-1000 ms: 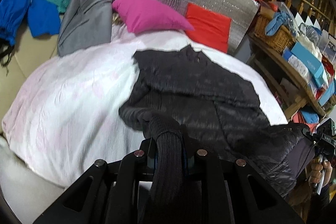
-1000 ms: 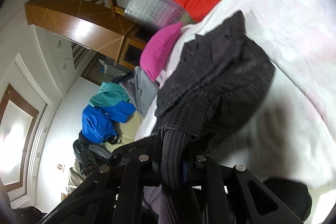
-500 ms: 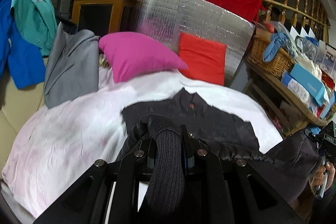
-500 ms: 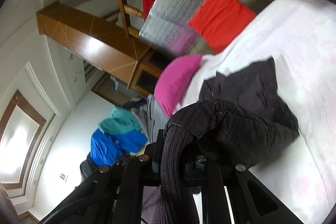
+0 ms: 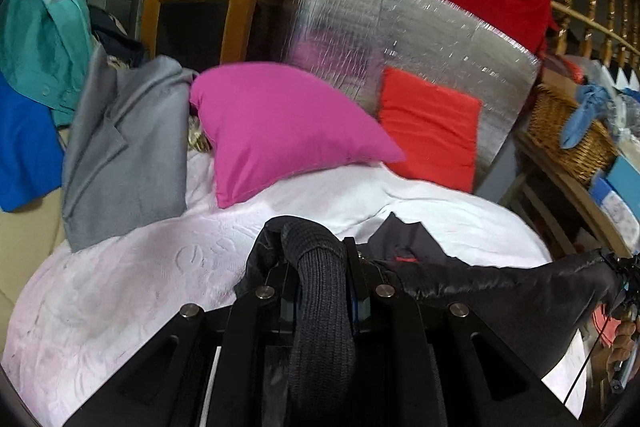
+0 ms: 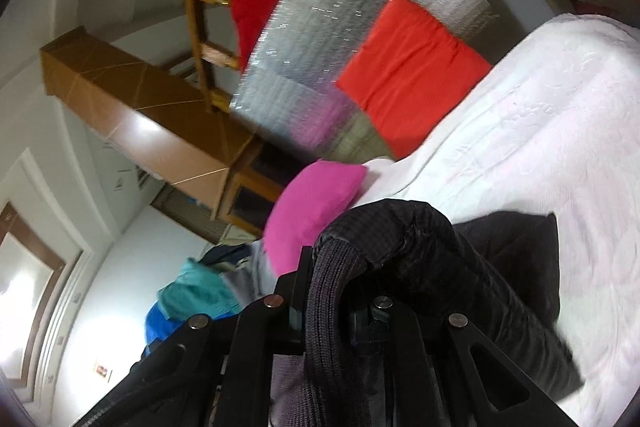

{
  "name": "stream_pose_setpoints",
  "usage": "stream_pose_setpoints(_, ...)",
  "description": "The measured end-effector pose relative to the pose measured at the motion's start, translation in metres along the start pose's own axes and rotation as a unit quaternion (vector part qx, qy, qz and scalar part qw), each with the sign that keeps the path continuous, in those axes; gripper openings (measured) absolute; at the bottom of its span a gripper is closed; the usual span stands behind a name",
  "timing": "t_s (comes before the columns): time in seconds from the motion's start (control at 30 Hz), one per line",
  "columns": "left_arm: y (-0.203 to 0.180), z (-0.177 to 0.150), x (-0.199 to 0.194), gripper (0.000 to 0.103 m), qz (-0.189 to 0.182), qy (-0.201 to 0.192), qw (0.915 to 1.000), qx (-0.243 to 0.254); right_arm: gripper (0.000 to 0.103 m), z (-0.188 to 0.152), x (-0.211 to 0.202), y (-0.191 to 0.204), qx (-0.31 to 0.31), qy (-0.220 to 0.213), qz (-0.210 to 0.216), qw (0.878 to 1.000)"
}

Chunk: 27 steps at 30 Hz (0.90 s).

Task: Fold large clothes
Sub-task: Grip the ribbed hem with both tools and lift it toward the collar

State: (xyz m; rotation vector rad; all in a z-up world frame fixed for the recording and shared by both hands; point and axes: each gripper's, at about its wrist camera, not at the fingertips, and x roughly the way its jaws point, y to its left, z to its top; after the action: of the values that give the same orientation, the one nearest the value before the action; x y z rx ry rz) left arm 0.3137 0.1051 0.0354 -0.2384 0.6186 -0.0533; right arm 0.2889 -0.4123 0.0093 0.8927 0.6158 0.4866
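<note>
A black quilted jacket [image 5: 496, 291] with ribbed knit cuffs lies over the white bedspread [image 5: 132, 279]. My left gripper [image 5: 322, 263] is shut on one ribbed cuff [image 5: 320, 307] and holds it raised above the bed. My right gripper [image 6: 340, 291] is shut on the other ribbed cuff [image 6: 328, 311]; it also shows in the left wrist view [image 5: 622, 275] at the far right, with the jacket stretched between the two. The jacket's collar end [image 6: 516, 247] rests on the bedspread [image 6: 540, 131].
A pink pillow [image 5: 280, 123] and a red cushion [image 5: 432, 127] lean on a silver foil panel [image 5: 400, 27] at the head of the bed. A grey coat [image 5: 124, 151], teal and blue garments hang at left. A wicker basket [image 5: 568, 135] and cluttered shelves stand right.
Both grippers have lifted and carried the cuffs toward the head of the bed. Less of the jacket lies flat; most of it is now raised between the grippers.
</note>
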Motion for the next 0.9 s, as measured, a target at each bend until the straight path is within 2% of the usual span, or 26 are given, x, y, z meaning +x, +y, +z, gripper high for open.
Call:
stream_pose_setpoints(0.13,-0.005,-0.002,0.052,0.018,0.029,0.027,0.9991,0.016,0.013,0.013,0.035,-0.026,0.012,0.010,-0.034,0.999)
stream_pose_setpoints(0.3,0.002,-0.008,0.110,0.018,0.042,0.073,0.9964,0.010,0.013,0.021,0.073,-0.067,0.021,0.034,-0.082,0.996)
stream_pose_setpoints(0.4,0.005,-0.008,0.125,0.018,0.042,0.087,0.9953,0.001,0.013,0.025,0.085,-0.076,0.021,0.043,-0.093,0.994)
stream_pose_setpoints(0.53,0.004,-0.001,0.129,0.018,0.035,0.075,0.9966,0.005,0.013,0.037,0.089,-0.071,0.009,0.035,-0.084,0.996)
stream_pose_setpoints(0.63,0.005,-0.002,0.153,0.018,0.045,0.089,0.9950,-0.006,0.013,0.042,0.109,-0.095,0.046,0.042,-0.100,0.993)
stream_pose_setpoints(0.73,0.007,-0.015,0.182,0.019,0.058,0.117,0.9914,-0.006,0.017,0.032,0.129,-0.125,0.083,0.060,-0.134,0.986)
stream_pose_setpoints(0.87,0.015,-0.022,0.194,0.023,0.055,0.131,0.9896,-0.023,0.023,0.026,0.132,-0.148,0.126,0.064,-0.116,0.983)
stream_pose_setpoints(0.9,0.018,-0.021,0.193,0.025,0.047,0.133,0.9893,-0.035,0.031,0.027,0.131,-0.146,0.122,0.069,-0.111,0.984)
